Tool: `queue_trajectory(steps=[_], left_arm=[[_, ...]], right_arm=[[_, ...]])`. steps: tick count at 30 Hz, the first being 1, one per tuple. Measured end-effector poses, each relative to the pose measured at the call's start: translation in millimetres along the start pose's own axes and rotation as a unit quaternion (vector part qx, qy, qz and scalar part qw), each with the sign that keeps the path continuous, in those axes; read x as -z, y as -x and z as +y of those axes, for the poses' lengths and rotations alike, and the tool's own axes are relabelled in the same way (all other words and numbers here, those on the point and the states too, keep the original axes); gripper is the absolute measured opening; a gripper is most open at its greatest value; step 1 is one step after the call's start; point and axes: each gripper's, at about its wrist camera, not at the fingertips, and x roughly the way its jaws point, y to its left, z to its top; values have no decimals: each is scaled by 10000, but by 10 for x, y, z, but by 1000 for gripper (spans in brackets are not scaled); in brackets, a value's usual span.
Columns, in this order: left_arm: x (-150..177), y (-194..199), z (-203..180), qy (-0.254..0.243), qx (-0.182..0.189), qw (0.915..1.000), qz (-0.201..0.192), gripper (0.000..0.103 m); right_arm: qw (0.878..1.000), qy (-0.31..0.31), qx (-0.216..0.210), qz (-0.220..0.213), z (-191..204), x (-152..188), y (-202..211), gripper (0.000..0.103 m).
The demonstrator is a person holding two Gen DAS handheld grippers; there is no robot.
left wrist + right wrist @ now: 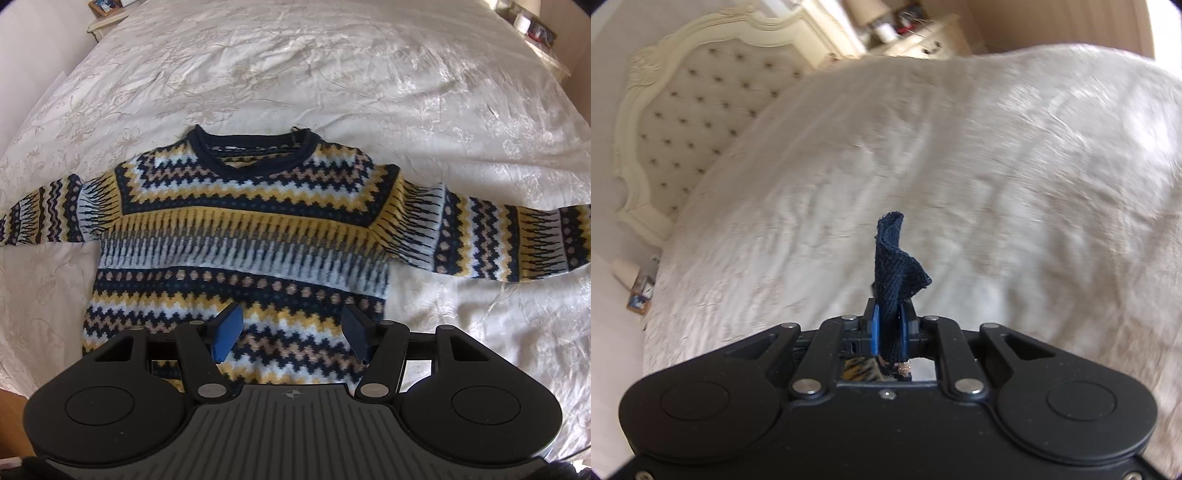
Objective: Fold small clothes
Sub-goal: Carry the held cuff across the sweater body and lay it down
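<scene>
A small knitted sweater [243, 236] with navy, yellow, white and tan zigzag bands lies flat and face up on the bed, sleeves spread to both sides, navy collar [255, 147] at the far end. My left gripper [291, 334] is open and empty, hovering over the sweater's lower hem. My right gripper [888, 328] is shut on a navy ribbed cuff [895, 266] of the sweater, which sticks up between the blue pads [874, 330]; a bit of patterned knit [862, 371] shows below them. The right view is blurred.
The bed has a cream embroidered bedspread [332, 66]. A tufted cream headboard [687, 122] stands at the left of the right wrist view. Bedside tables with small items stand at the far corners [532, 26] [105, 9].
</scene>
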Motion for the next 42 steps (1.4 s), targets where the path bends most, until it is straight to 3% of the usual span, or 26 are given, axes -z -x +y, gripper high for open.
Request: queue_trajectory(steps=[6, 12, 17, 22, 27, 31, 37, 42], left_arm=[[38, -18, 572, 155, 77, 9998, -136, 58], [67, -177, 1394, 132, 254, 9993, -223, 58], [75, -288, 2191, 15, 242, 9993, -290, 58], [80, -340, 2919, 100, -136, 9991, -377, 58], [116, -391, 3423, 87, -384, 9986, -367, 58], [141, -493, 3642, 149, -338, 9991, -209, 58], [155, -585, 3806, 355, -117, 9993, -100, 58], [147, -675, 3886, 480, -58, 9988, -34, 58]], right_arm=[[9982, 497, -303, -107, 834, 240, 234, 19], [9925, 909, -779, -248, 1994, 650, 343, 19], [9847, 1340, -1106, -95, 3043, 1267, 145, 20], [9776, 1586, -1290, 492, 3718, 2112, -402, 20], [9710, 1782, -1193, 1054, 4104, 2895, -968, 19], [9611, 2247, -942, 1304, 4367, 3400, -1235, 19], [9495, 2701, -733, 1420, 4603, 3850, -1413, 20], [9410, 2903, -790, 1547, 4677, 4103, -1504, 35]])
